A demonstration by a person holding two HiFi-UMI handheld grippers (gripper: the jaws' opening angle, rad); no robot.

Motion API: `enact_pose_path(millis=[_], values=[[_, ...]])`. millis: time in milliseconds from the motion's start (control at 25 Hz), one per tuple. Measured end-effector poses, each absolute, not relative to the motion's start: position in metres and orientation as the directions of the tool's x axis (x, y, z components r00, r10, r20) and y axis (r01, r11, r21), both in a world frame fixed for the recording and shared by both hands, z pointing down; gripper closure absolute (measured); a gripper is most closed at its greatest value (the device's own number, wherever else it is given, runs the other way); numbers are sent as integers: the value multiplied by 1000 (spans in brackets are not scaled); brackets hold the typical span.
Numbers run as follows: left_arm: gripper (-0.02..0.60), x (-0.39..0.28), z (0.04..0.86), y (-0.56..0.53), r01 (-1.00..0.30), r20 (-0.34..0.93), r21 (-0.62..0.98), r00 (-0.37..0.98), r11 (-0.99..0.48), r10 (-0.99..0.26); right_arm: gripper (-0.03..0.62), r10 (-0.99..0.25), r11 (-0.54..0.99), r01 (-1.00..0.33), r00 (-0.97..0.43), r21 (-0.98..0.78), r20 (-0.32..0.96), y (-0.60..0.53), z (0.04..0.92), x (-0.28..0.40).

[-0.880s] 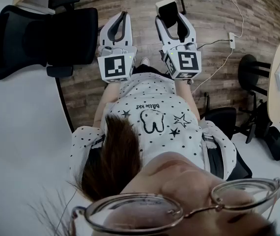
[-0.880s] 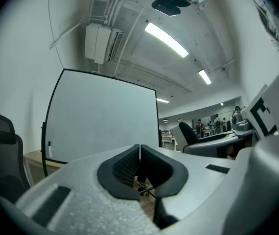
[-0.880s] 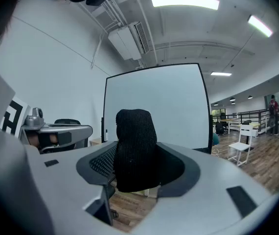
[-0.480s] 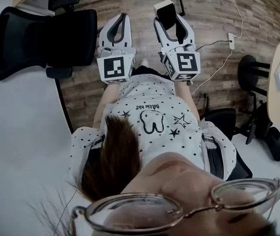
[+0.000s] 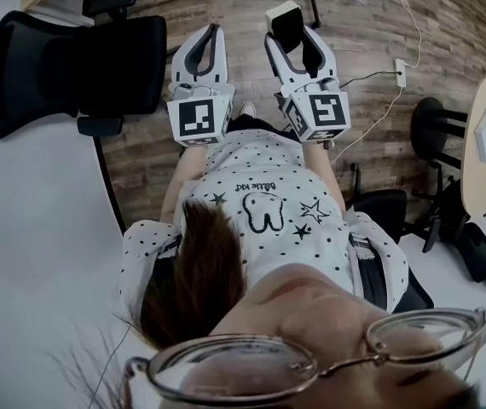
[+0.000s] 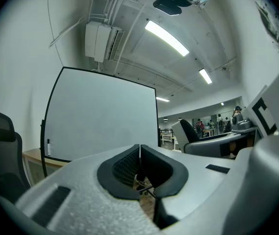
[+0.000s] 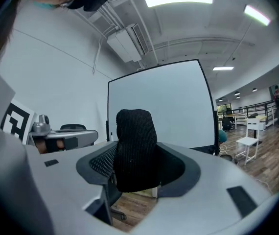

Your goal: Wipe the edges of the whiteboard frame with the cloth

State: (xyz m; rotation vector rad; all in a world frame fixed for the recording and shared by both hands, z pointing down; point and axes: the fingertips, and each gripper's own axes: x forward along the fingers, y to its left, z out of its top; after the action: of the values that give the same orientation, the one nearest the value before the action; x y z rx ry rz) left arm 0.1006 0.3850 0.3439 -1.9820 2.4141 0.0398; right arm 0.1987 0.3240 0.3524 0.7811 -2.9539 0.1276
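We hold the black, coarse-knit cloth (image 7: 134, 148) upright in the right gripper (image 7: 136, 153), whose fingers (image 7: 96, 166) pinch it from both sides, so that its rounded top stands above them. Seen from the head view, the right gripper (image 5: 292, 25) points away from our body over the wood-plank floor (image 5: 371, 32). The large whiteboard with a thin black frame (image 7: 160, 106) stands ahead of the cloth, well apart from it, against a white wall. Just beside the right gripper is the left gripper (image 6: 139, 150), its fingers (image 6: 125, 165) pressed together with nothing between them, and it too faces the whiteboard (image 6: 100, 114). Below both grippers shows our white polka-dot shirt (image 5: 264, 203). A black office chair (image 5: 64, 62) sits to our left and a round pale-wood desk (image 5: 482, 164) to our right.
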Motion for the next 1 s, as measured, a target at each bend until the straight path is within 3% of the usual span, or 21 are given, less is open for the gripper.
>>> enact_pose_path(millis=[240, 520, 1000], values=[[561, 103, 347, 381, -977, -20, -7, -211, 211, -977, 353, -478, 866, -483, -876, -132, 71, 310, 353, 206], [561, 68, 356, 370, -966, 1, 7, -258, 258, -966, 356, -512, 845, -527, -845, -85, 154, 288, 371, 189], [561, 1, 349, 291, -996, -48, 24, -91, 90, -995, 355, -626, 761, -643, -763, -86, 162, 226, 369, 117]])
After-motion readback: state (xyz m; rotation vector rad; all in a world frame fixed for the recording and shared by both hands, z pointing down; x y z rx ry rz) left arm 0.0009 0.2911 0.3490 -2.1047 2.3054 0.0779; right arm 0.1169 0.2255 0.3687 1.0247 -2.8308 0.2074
